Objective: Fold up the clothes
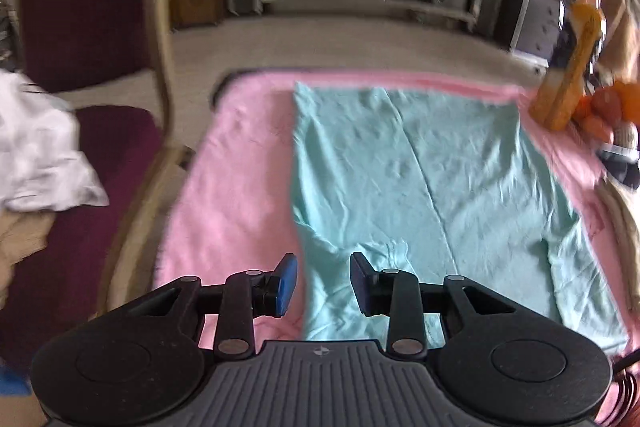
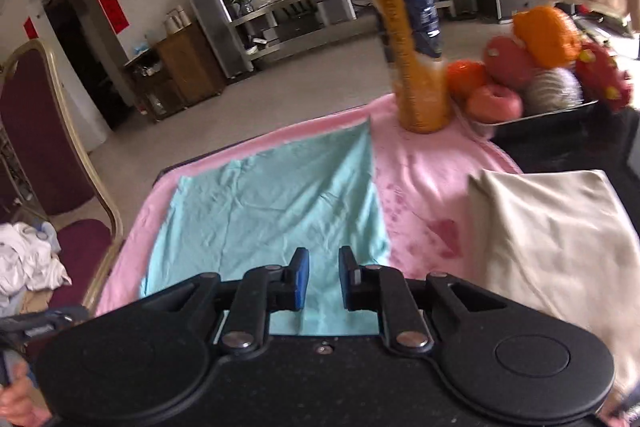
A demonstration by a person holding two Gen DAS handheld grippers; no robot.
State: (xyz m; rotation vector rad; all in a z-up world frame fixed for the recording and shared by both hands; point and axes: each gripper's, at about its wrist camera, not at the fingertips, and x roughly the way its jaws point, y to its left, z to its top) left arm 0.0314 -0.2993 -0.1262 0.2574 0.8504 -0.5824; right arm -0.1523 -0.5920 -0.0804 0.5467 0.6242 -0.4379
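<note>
**Both grippers hang empty over the teal shirt**

The left gripper point(image 1: 323, 281) tilts steeply down, jaws parted with nothing between them; the teal shirt point(image 1: 420, 179) lies flat just beyond and below its tips, on the pink blanket point(image 1: 224, 163). The right gripper point(image 2: 323, 277) also angles down, its narrow gap empty, above the shirt's near edge. A beige cloth point(image 2: 548, 235) lies to its right, a bottle point(image 2: 416, 39) ahead.
</note>
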